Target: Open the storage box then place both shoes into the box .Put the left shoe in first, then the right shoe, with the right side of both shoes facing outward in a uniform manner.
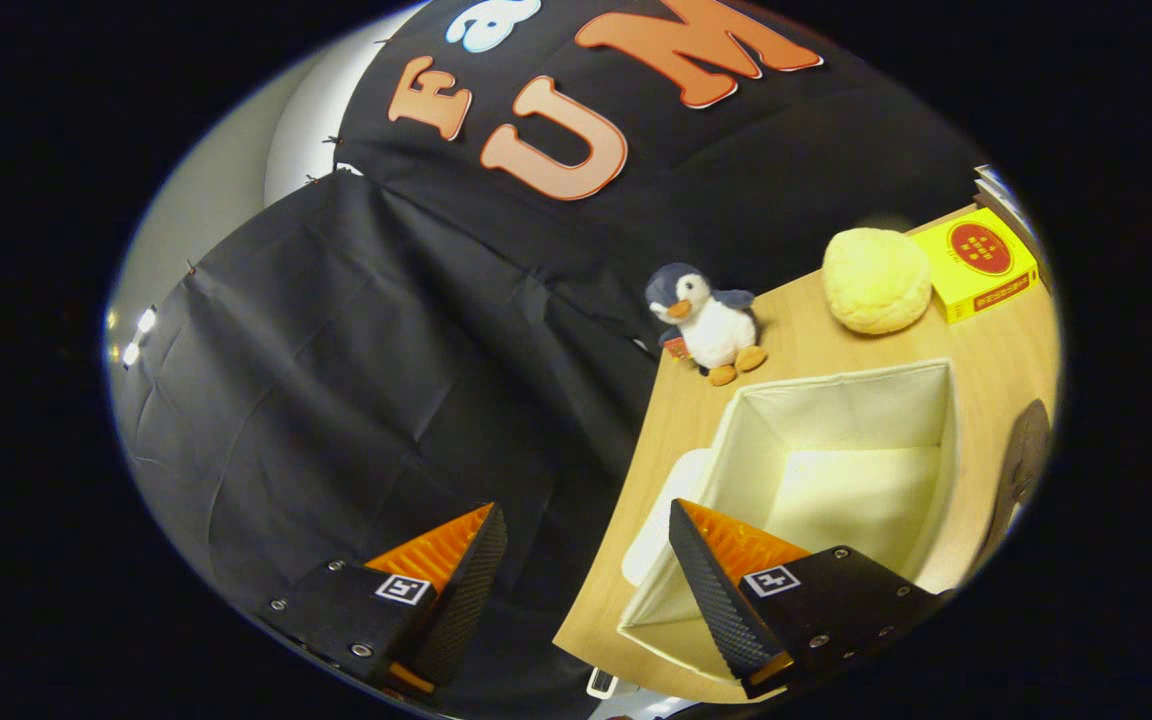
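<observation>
I find the gripper [586, 525] spread wide and holding nothing. The box [841, 400] sits open on the table [996, 350] just ahead of the fingers, with a penguin [711, 320] and a yellow ball [876, 280] beyond it.

Black cloth wall [356, 330] behind a wooden table [996, 345]; grey wall [216, 200] and lamps [139, 335] beyond.

gripper view | above table [816, 350] edge | tilted | facing booth wall
</observation>
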A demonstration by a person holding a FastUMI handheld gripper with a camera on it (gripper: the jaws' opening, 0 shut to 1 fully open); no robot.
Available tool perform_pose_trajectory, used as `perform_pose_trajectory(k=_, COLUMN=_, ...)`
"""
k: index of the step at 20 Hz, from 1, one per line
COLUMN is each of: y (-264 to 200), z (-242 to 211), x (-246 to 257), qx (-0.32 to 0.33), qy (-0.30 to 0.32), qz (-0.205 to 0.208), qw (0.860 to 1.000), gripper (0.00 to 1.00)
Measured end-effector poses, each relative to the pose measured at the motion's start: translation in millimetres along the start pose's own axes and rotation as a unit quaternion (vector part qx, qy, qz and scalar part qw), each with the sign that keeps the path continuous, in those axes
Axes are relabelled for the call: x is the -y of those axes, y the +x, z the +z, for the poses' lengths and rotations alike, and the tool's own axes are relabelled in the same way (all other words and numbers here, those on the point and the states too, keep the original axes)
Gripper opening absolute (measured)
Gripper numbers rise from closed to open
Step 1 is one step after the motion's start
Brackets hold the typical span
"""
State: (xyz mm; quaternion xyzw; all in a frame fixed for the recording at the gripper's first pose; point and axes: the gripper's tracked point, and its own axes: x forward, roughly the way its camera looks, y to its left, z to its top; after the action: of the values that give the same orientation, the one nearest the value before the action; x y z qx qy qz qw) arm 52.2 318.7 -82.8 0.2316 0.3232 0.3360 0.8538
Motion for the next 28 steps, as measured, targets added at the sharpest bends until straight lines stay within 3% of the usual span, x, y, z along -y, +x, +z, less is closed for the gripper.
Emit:
perform_pose_trajectory(k=9, y=-98, z=32, x=120, qx=0.072, qy=-0.018, qz=-0.129, qw=0.989, gripper=0.98)
perform_pose_trajectory(k=18, y=-190, z=22, x=251, qx=0.103, qy=-0.073, qz=-0.304, qw=0.944, gripper=0.98)
perform_pose_trajectory(k=23, y=-204, z=-4, x=300, qx=0.085, qy=-0.101, qz=-0.369, qw=0.92, gripper=0.97)
perform_pose_trajectory(k=28, y=-188, z=-39, x=328, qx=0.044, qy=-0.115, qz=-0.382, qw=0.916, gripper=0.86)
